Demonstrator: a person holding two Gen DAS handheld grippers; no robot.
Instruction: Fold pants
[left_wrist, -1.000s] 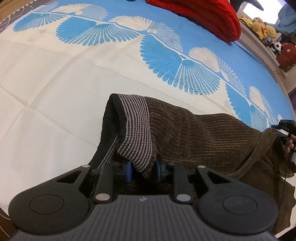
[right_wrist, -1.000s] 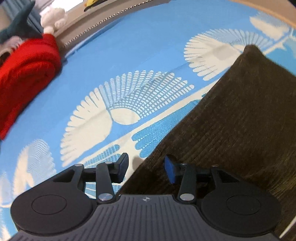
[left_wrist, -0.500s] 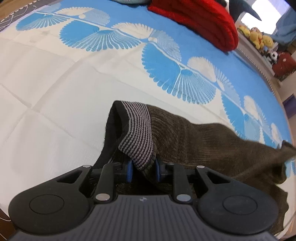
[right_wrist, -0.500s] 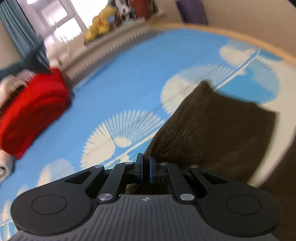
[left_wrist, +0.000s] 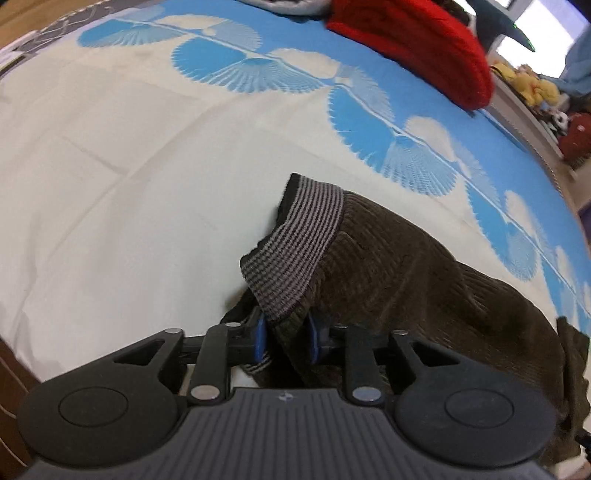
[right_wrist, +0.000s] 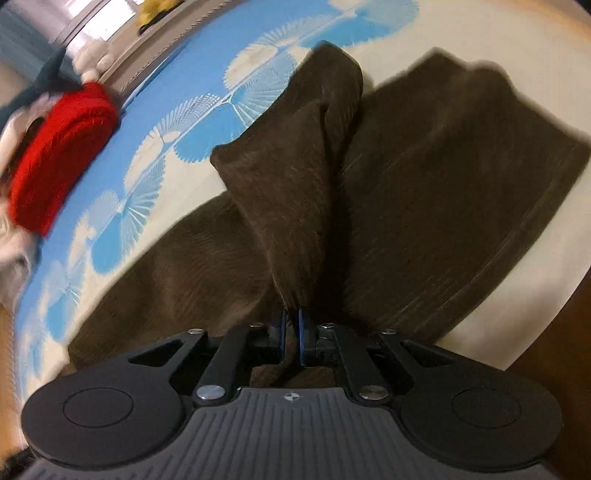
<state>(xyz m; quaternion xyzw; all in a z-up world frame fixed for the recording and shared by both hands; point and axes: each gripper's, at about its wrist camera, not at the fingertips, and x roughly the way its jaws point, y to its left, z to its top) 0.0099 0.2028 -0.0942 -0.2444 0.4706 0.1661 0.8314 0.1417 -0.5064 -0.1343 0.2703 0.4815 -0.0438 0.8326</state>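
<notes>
Dark brown corduroy pants (left_wrist: 399, 273) lie on a bed with a white and blue fan-patterned cover (left_wrist: 147, 155). My left gripper (left_wrist: 285, 338) is shut on the pants at the grey-striped waistband (left_wrist: 295, 251), which folds over above its jaws. In the right wrist view my right gripper (right_wrist: 291, 334) is shut on a pinch of one pants leg (right_wrist: 291, 192) and holds it lifted. The other leg (right_wrist: 454, 173) lies flat on the cover to the right.
A red knitted blanket (left_wrist: 417, 48) lies at the far side of the bed, also in the right wrist view (right_wrist: 59, 155). Plush toys (left_wrist: 532, 85) sit on a ledge behind it. The bed's wooden edge (right_wrist: 554, 350) runs close at the lower right.
My right gripper closed on the pants leg and lifted it, swinging its view over both legs. My left gripper kept its hold on the waistband and shifted slightly.
</notes>
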